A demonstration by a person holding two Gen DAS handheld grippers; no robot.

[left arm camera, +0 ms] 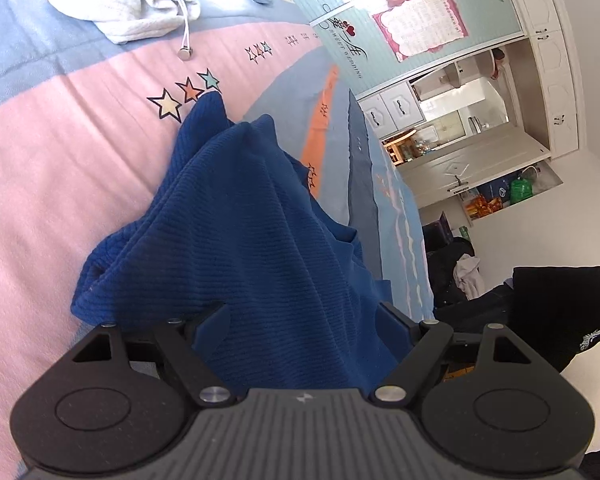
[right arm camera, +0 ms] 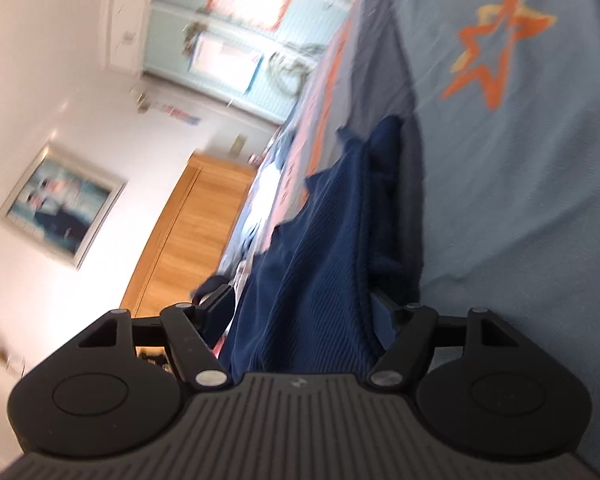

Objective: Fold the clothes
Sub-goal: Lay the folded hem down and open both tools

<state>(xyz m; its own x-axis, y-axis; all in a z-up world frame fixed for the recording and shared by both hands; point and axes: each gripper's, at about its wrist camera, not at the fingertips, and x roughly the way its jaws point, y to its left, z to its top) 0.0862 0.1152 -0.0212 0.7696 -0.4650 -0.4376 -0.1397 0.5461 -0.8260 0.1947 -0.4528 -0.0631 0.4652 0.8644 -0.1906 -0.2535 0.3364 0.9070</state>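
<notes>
The left gripper (left arm camera: 300, 320) has its fingers closed on a blue knit garment (left arm camera: 252, 216). The cloth fills the gap between them and runs up toward 12 o'clock in the left wrist view. It is lifted at the gripper end, and its far end lies on the bed (left arm camera: 60, 152). The bed cover there is pink with little stars (left arm camera: 184, 94). A white hoodie (left arm camera: 116, 4) lies at 11 o'clock, well apart from the blue garment, with its drawstring (left arm camera: 185, 36) hanging onto the pink part. A person in dark clothes (left arm camera: 560, 312) is at 3 o'clock, off the bed.

The right gripper (right arm camera: 304, 316) also has its fingers closed on the blue knit garment (right arm camera: 324, 248), near a thick hem edge. The cloth runs away toward 12 o'clock. In the right wrist view the picture is tilted and blurry. The bed (right arm camera: 520, 180) is blue here, with a big orange star (right arm camera: 496, 48) at 1 o'clock. A wooden cabinet (right arm camera: 188, 232) and a framed picture (right arm camera: 60, 204) are at 9 o'clock.
</notes>
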